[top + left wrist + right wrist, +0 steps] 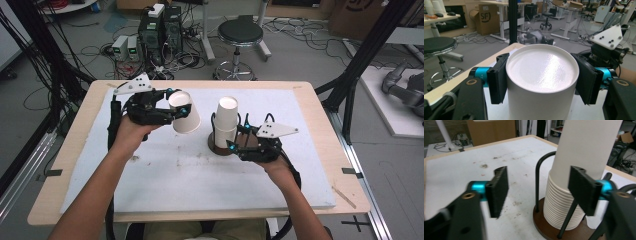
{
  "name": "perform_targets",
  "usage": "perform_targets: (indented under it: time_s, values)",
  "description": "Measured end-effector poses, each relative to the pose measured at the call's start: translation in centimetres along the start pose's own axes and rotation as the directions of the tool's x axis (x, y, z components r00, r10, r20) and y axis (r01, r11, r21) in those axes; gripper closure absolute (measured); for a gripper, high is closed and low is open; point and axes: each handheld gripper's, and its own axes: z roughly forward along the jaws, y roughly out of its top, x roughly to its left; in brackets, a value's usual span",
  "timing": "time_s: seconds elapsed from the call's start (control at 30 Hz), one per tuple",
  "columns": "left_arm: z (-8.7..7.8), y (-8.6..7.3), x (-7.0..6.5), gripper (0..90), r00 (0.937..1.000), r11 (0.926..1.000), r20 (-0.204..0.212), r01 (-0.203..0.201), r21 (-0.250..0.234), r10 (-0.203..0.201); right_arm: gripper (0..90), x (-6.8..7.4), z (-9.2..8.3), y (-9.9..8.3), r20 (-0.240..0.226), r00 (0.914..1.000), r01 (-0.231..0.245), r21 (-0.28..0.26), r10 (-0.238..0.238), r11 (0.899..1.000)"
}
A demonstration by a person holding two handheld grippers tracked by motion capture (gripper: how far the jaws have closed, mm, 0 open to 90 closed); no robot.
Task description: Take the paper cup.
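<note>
Jaws, left gripper: two black pads closed on one white paper cup, one pad against each side of its wall just below the closed base, which faces the camera. In the high view this cup is held clear of the white foam board, tilted, near the board's far left part.

Jaws, right gripper: set wide apart, gripping nothing. The right pad stands in front of the lower wall of the stack of white paper cups; whether it touches cannot be told. The left pad is well apart from the stack.

Stack: one, nested upside down on a round dark-brown holder base with thin black wire uprights; individual rims too many and too fine to count reliably. The stack stands near mid-board, just beside the right gripper.

Grippers: two. Loose cups: one.
</note>
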Motion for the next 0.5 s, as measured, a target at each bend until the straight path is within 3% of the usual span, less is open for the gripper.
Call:
perform_targets:
  time_s: [0.13,0.5]
  values:
    - [-0.4,-0.5,-0.2,35.2,0.9998,1.0000,0.018,-0.002,0.003,0.002,24.7,0.1,-0.3,0.3,-0.038,0.9992,0.009,-0.005,-0.009,1.000]
    - [0.3,-1.2,-1.2,35.0,0.9993,0.9997,0.032,-0.017,0.017,0.017,23.1,0.3,-1.1,0.3,-0.038,0.9991,0.021,-0.014,-0.021,1.000]
